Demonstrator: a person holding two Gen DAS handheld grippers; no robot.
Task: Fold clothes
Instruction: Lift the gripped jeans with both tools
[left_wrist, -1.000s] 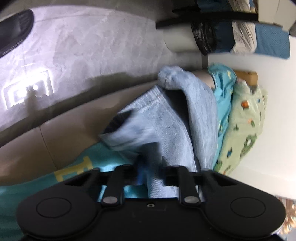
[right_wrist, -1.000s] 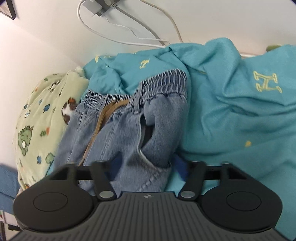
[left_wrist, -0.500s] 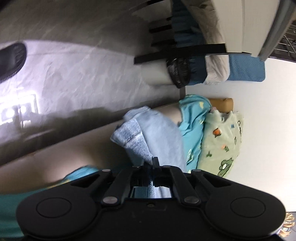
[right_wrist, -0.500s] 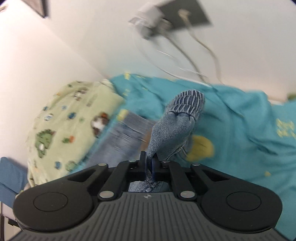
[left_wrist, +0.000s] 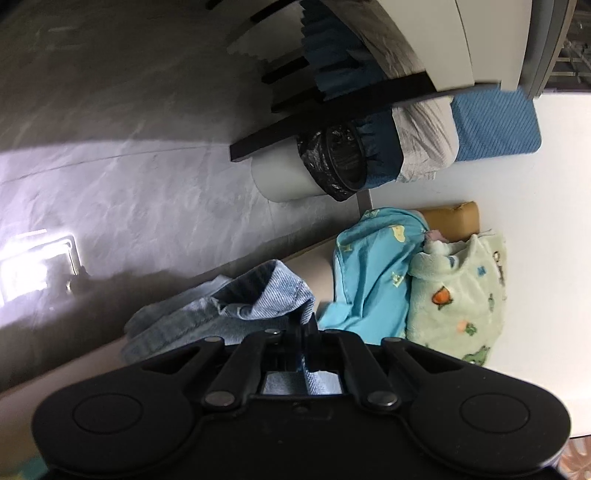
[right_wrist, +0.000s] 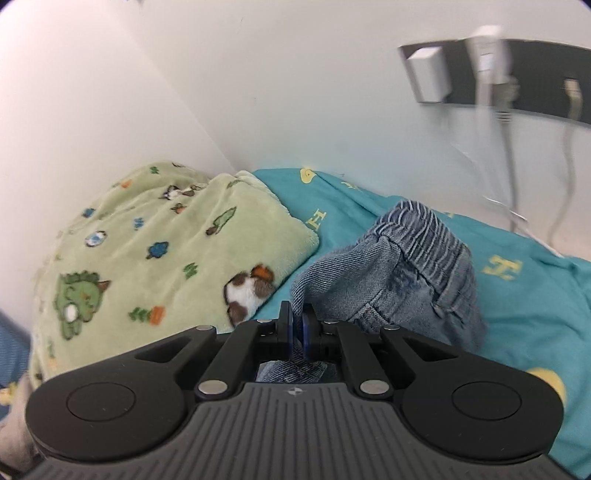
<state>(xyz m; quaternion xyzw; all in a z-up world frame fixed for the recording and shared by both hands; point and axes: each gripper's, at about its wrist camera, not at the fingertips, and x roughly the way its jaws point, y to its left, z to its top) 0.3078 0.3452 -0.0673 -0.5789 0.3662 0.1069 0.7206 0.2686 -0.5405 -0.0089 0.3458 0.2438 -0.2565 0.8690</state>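
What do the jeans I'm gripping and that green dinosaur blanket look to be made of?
The jeans look like washed blue denim: diagonal twill weave, stitched seams, a gathered elastic waistband. The blanket looks like plush fleece, probably synthetic: fuzzy matte pile, soft rounded folds, printed dinosaurs. Both the left gripper and the right gripper are pinching denim.

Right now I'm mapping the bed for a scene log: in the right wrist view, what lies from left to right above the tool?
Green dinosaur blanket → denim jeans pinched in the right tool → teal sheet with yellow H marks.
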